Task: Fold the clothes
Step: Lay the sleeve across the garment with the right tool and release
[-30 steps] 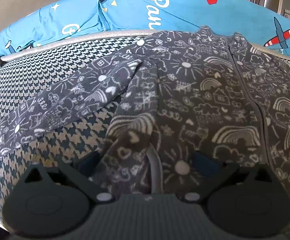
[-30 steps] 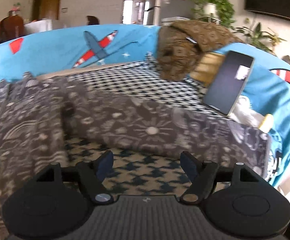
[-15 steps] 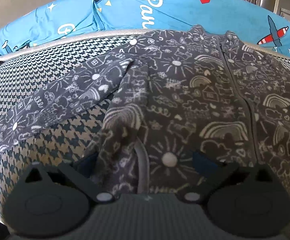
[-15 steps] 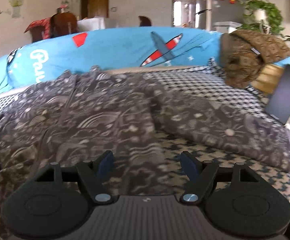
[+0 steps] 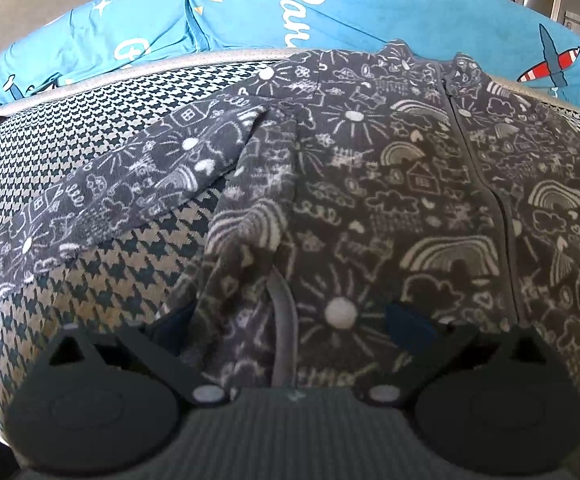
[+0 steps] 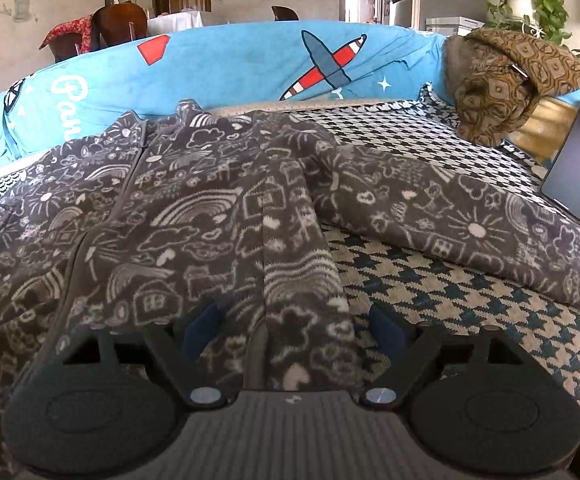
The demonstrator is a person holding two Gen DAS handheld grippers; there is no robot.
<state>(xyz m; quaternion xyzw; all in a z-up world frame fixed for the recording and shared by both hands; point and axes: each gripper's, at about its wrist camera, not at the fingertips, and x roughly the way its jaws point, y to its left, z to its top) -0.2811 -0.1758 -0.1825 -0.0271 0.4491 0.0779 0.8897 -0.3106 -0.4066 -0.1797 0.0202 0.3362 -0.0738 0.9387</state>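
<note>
You are holding both hand-held grippers low over the near hem of the grey patterned jacket (image 5: 389, 184), which is lying zip-up on the houndstooth sofa seat (image 5: 70, 152). Your left hand-held gripper (image 5: 290, 320) and right hand-held gripper (image 6: 293, 324) are each spread wide, straddling fabric without pinching it.

The garment (image 5: 389, 184) lies spread on the sofa seat (image 5: 70, 152), collar toward the back cushion (image 6: 230, 64). One sleeve (image 5: 110, 200) extends toward the seat's left edge, the other (image 6: 469, 224) toward the right edge. A phone (image 6: 577, 160) leans at the right edge, apparently against a cushion (image 6: 509, 84) in the rear right corner.
</note>
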